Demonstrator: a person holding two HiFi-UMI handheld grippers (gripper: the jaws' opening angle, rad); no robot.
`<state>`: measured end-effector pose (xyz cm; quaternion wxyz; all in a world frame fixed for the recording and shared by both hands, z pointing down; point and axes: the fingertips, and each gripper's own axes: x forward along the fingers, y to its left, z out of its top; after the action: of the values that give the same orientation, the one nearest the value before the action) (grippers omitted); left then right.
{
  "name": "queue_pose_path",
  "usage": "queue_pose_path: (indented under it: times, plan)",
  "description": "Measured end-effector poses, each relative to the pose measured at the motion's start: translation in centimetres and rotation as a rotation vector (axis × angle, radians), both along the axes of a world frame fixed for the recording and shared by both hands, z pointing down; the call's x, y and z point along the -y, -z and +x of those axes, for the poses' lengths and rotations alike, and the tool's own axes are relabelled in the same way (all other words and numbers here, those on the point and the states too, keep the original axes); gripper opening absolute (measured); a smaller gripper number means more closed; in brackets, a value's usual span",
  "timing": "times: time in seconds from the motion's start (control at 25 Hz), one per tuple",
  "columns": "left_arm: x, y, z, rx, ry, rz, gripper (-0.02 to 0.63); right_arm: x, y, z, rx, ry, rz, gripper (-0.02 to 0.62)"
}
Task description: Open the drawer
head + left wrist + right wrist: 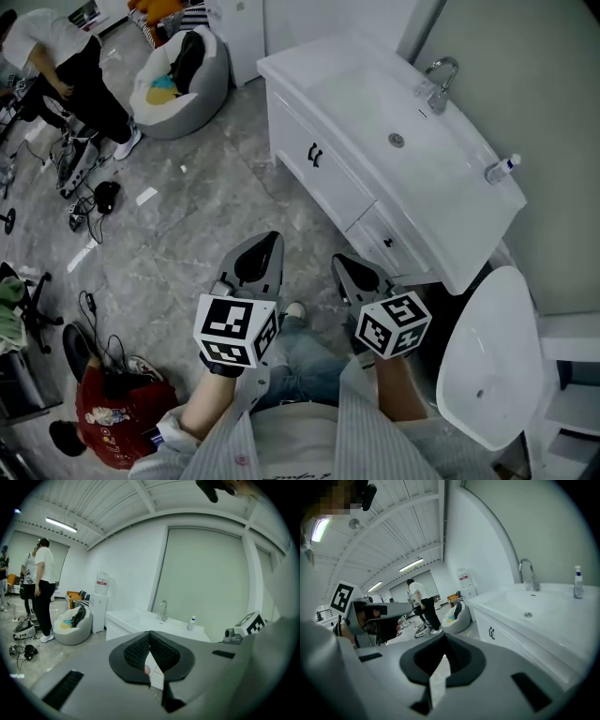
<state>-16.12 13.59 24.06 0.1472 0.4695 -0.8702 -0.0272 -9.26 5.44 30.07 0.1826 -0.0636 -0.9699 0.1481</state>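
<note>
Currently the left gripper (265, 246) and right gripper (347, 269) are both closed and empty (jaw tips meeting), held over the floor (187, 234). The drawer (386, 241) sits shut in the sink cabinet (337, 192), near the right gripper.

Your left gripper (270, 240) and right gripper (342, 262) have smooth grey shells with narrow black slots (63, 689) cut into them. Their black, teardrop-shaped jaw housings are lined with ribbed black pads (138, 652). Each gripper carries a white cube (234, 328) printed with bold black square markers on its faces. You wear a pale, finely striped shirt (309, 445), blue jeans (305, 366) and a light-coloured shoe (295, 309).
</note>
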Motion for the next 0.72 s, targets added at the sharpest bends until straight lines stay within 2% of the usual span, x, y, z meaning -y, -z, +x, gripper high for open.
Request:
queue_pose_path:
  times: [0.32, 0.72]
  plan:
    - [5.1, 0.6, -3.8, 0.007, -0.092, -0.006, 0.016, 4.1, 0.6, -3.3, 0.001, -0.081, -0.007, 0.008]
    - [11.7, 0.0, -3.0, -0.011, -0.287, -0.028, 0.016, 8.5, 1.3, -1.8, 0.003, -0.245, 0.001, 0.008]
